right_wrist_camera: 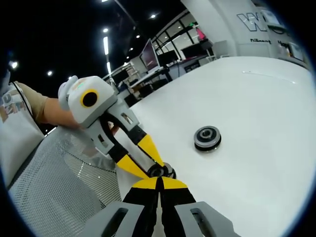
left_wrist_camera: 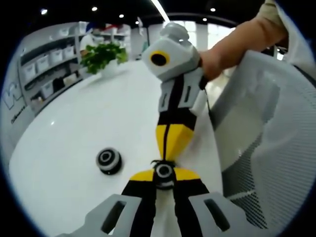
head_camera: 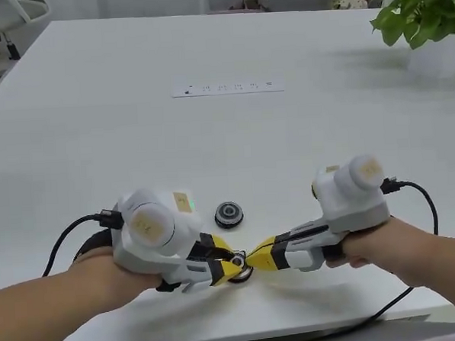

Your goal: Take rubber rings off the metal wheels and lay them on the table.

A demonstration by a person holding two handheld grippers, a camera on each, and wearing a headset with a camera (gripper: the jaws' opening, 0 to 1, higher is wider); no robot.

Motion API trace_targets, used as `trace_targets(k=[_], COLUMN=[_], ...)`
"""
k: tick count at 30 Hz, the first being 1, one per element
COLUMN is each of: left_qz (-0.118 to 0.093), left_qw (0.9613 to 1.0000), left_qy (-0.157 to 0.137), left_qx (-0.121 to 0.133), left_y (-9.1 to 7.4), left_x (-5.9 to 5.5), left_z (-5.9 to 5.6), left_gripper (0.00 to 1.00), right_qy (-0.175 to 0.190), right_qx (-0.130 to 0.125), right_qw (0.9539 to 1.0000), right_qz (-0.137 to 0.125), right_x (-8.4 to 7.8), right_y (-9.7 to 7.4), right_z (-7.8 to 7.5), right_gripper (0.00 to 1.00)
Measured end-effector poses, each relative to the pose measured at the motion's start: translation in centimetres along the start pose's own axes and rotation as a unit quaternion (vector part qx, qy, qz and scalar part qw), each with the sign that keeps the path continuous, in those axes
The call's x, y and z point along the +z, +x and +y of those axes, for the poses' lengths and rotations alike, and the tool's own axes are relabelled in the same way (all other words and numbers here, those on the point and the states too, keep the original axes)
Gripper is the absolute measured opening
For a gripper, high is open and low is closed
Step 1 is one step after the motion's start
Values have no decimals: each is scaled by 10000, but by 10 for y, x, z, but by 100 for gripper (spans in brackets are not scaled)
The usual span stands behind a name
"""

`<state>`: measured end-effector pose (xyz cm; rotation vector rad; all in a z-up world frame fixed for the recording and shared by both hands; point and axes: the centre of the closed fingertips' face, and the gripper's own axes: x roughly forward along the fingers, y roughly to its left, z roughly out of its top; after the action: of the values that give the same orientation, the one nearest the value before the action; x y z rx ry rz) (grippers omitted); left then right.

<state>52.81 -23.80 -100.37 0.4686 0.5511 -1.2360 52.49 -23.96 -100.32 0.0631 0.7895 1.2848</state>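
A small metal wheel (head_camera: 243, 272) with a black rubber ring sits held just above the white table's (head_camera: 134, 129) near edge. My left gripper (head_camera: 234, 266) comes in from the left and is shut on this wheel (left_wrist_camera: 164, 171). The right gripper (head_camera: 253, 261) meets it from the right, its yellow tips pressed together at the wheel's rim, seemingly pinching the ring. The right gripper view has its own jaws (right_wrist_camera: 159, 181) closed right against the held wheel (right_wrist_camera: 166, 171). A second ringed wheel (head_camera: 228, 214) lies flat on the table just beyond, apart from both grippers.
A white power strip (head_camera: 228, 88) lies mid-table and a potted plant (head_camera: 421, 11) stands at the far right. The table's front edge (head_camera: 258, 325) runs just below the grippers. Cables trail from both grippers. A mesh chair (left_wrist_camera: 266, 148) stands behind.
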Motion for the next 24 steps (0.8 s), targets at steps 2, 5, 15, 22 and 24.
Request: trace_targets(k=[2, 5, 15, 22, 24], left_qz=[-4, -3, -25, -66, -76], left_qw=[10000, 10000, 10000, 10000, 10000], left_qy=[13, 18, 2, -16, -45], left_qx=[-15, -23, -24, -31, -29], left_y=[0, 0, -1, -1, -1], left_x=[0, 0, 0, 1, 1], left_z=[0, 0, -1, 0, 0], left_gripper=[12, 12, 12, 12, 12], right_qy=[-1, -7, 5, -117, -107], right_qx=[8, 32, 162, 330, 295], right_qw=[10000, 10000, 9999, 9993, 9994], right_qz=[0, 10, -47, -110, -113], right_x=[0, 0, 3, 4, 3], right_y=[0, 1, 4, 7, 6], right_z=[1, 2, 8, 16, 13], right_gripper=[0, 0, 0, 0, 0])
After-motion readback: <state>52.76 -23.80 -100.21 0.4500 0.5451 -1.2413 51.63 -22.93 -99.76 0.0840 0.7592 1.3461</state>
